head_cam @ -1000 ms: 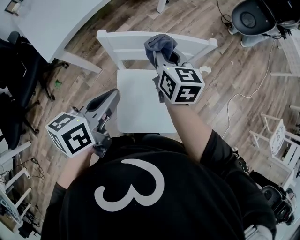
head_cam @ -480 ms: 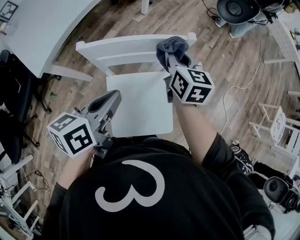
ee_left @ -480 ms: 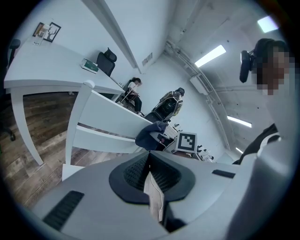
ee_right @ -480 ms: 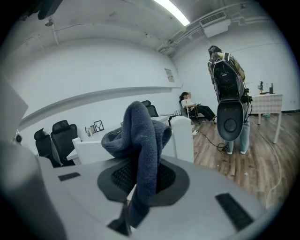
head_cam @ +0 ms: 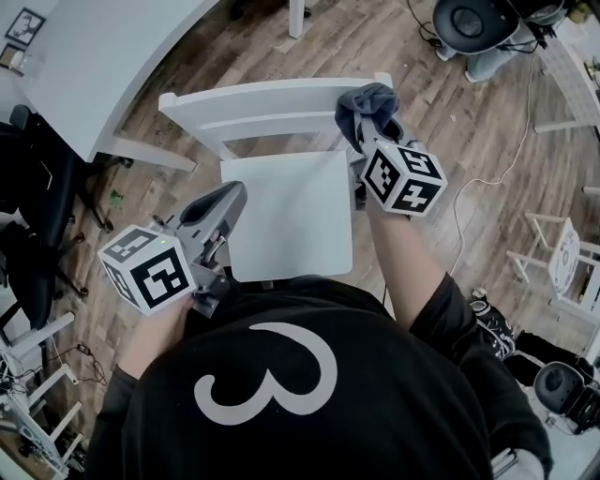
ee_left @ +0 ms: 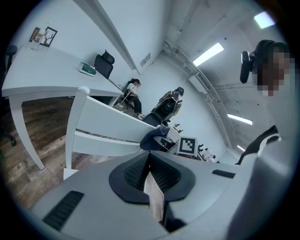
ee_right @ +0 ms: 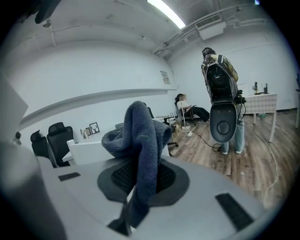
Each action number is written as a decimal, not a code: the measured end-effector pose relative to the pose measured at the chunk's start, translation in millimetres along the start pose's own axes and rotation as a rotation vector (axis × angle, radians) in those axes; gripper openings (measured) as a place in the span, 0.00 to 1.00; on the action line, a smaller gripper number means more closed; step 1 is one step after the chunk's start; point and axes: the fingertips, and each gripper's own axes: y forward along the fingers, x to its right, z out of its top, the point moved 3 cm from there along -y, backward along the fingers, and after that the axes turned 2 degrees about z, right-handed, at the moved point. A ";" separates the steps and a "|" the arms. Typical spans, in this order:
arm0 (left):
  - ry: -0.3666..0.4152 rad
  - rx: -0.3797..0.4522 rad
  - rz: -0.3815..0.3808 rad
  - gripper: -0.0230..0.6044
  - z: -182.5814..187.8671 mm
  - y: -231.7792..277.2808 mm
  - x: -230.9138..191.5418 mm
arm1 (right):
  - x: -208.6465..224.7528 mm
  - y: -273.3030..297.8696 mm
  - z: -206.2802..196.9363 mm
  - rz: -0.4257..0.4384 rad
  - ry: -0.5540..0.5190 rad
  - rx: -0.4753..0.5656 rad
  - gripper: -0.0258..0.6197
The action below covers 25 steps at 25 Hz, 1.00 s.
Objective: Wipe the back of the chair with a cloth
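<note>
A white wooden chair (head_cam: 281,211) stands in front of me, its back rail (head_cam: 253,98) on the far side. My right gripper (head_cam: 370,117) is shut on a dark blue cloth (head_cam: 364,101) that rests on the right end of the top rail. In the right gripper view the cloth (ee_right: 140,140) hangs bunched between the jaws. My left gripper (head_cam: 220,202) hovers at the seat's left edge, shut with nothing in it. In the left gripper view the chair back (ee_left: 103,124) and the cloth (ee_left: 154,138) lie ahead of the left gripper (ee_left: 150,176).
A white table (head_cam: 103,47) stands at the upper left, with black office chairs (head_cam: 28,187) further left. A cable (head_cam: 487,178) runs over the wooden floor at the right. White racks (head_cam: 562,272) stand at the right edge. A black round device (head_cam: 469,19) is at the top right.
My right gripper and the cloth have slid right along the chair's top rail to its right end. The left gripper has kept its place beside the seat.
</note>
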 end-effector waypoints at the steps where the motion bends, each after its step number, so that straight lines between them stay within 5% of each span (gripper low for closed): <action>1: -0.006 0.004 -0.001 0.06 -0.2 0.1 -1.2 | 1.0 -0.9 -0.1 0.000 0.000 -0.001 0.12; 8: -0.052 0.025 -0.019 0.06 -1.5 -3.4 -18.4 | -28.4 -11.3 -7.4 0.063 -0.015 -0.010 0.12; 19: -0.091 0.013 0.008 0.06 0.6 -32.7 -65.4 | -173.0 22.7 -49.1 0.405 -0.029 -0.082 0.12; 25: -0.082 0.013 0.013 0.06 11.2 -48.2 -81.3 | -222.4 53.4 -67.4 0.453 -0.033 -0.112 0.12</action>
